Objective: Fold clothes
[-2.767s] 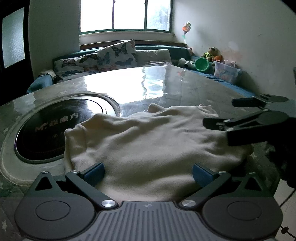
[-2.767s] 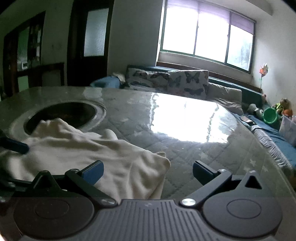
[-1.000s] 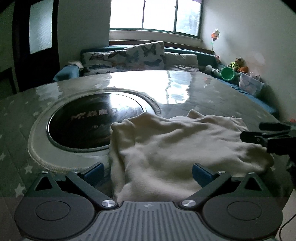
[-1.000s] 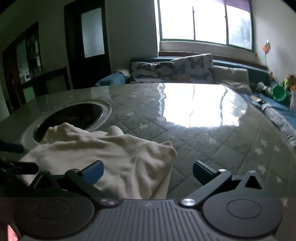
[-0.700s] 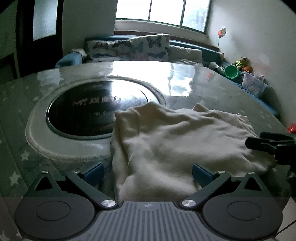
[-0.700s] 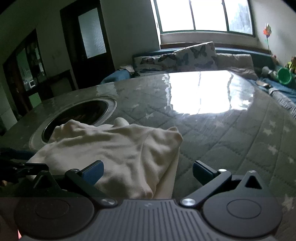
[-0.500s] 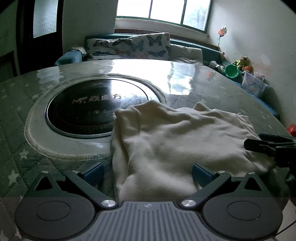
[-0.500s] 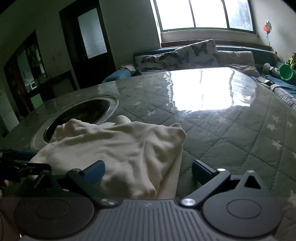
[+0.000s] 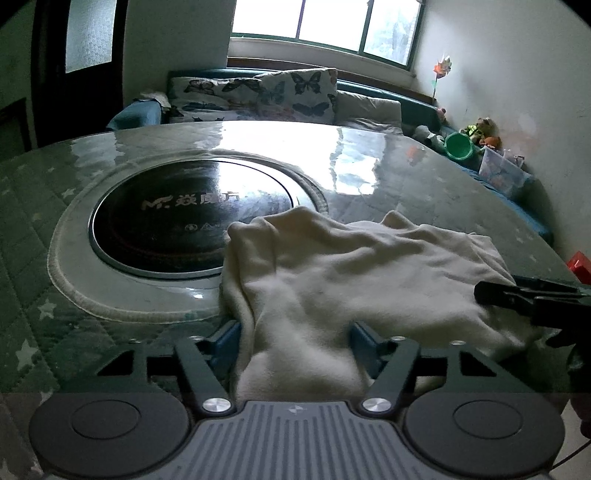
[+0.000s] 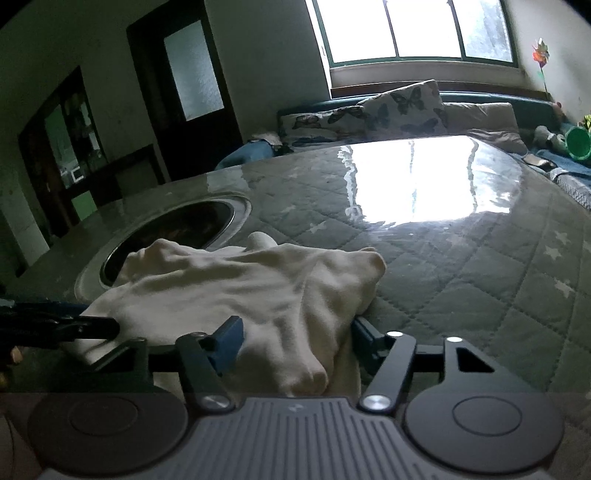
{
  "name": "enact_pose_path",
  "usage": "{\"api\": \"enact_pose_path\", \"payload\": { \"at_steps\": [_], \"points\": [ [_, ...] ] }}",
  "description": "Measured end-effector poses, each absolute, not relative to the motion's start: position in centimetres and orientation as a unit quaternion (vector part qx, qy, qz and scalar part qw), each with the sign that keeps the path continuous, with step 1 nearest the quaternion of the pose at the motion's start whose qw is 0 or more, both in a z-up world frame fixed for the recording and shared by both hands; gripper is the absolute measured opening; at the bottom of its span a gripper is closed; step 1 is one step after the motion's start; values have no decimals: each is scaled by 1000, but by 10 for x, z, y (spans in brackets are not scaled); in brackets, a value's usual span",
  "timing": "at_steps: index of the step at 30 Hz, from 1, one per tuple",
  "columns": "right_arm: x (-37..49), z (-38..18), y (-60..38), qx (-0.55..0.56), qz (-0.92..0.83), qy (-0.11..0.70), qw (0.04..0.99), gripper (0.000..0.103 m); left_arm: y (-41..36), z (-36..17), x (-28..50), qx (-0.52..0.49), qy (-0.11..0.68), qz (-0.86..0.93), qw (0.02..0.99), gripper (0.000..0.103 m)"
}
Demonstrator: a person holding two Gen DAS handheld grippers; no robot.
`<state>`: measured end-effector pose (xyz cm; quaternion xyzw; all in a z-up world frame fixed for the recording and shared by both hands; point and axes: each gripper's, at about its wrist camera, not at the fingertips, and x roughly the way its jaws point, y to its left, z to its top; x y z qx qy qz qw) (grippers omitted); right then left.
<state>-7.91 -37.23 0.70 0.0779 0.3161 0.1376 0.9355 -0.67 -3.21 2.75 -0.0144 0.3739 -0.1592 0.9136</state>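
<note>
Cream garment (image 9: 354, 280) — soft, rumpled, bunched — lies on the table (image 9: 424, 184).

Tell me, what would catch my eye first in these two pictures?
A rumpled cream garment lies in the middle of a quilted, star-patterned table, partly over the rim of a round black cooktop set into it. Two tongs reach in at the cloth's near edge: the left tongs and the right tongs, each with fabric bunched between its blue pads. Behind, a bright window glares off the tabletop.

Butterfly cushions (image 9: 291, 94), green bucket (image 9: 459, 146), round inset cooktop (image 9: 192, 212).
</note>
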Motion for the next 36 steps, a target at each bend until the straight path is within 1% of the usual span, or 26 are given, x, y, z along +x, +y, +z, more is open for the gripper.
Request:
{"api": "enact_pose_path", "payload": {
  "at_steps": [6, 9, 12, 14, 16, 17, 18, 19, 20, 25, 27, 28, 31, 33, 36],
  "points": [
    [-79, 6, -370, 77, 134, 313, 937, 65, -34, 28, -7, -20, 373, -154, 915, 67],
    [-80, 5, -368, 75, 129, 310, 939, 64, -35, 27, -6, -18, 373, -155, 915, 67],
    [-81, 4, -369, 85, 137, 308, 938, 53, -35, 27, -5, -20, 373, -161, 914, 60],
    [-81, 3, -370, 94, 137, 308, 937, 50, -35, 27, -4, -25, 374, -166, 912, 50],
    [-81, 3, -371, 102, 139, 307, 936, 43, -35, 28, -4, -29, 375, -172, 911, 46],
    [-81, 2, -372, 108, 141, 306, 935, 42, -35, 28, -4, -29, 375, -172, 911, 44],
    [-81, 2, -373, 110, 142, 306, 935, 37, -34, 28, -4, -30, 375, -172, 911, 42],
    [-81, 2, -374, 114, 145, 306, 934, 34, -34, 29, -4, -32, 374, -173, 910, 38],
    [-82, 2, -375, 119, 147, 307, 933, 34, -33, 29, -5, -33, 374, -174, 910, 36],
    [-80, 0, -379, 133, 153, 308, 930, 35, -31, 30, -4, -36, 377, -172, 910, 37],
    [-80, 0, -381, 139, 154, 307, 929, 38, -31, 30, -4, -35, 378, -168, 910, 44],
    [-79, 0, -382, 143, 153, 306, 929, 38, -31, 30, -3, -36, 379, -163, 910, 48],
    [-80, -1, -383, 144, 154, 304, 929, 39, -28, 30, -3, -42, 379, -162, 910, 49],
    [-80, -1, -382, 142, 154, 303, 930, 39, -27, 30, -2, -43, 380, -158, 910, 51],
    [-79, -2, -384, 148, 156, 304, 928, 37, -27, 29, -1, -46, 379, -158, 910, 50]
  ]
}}
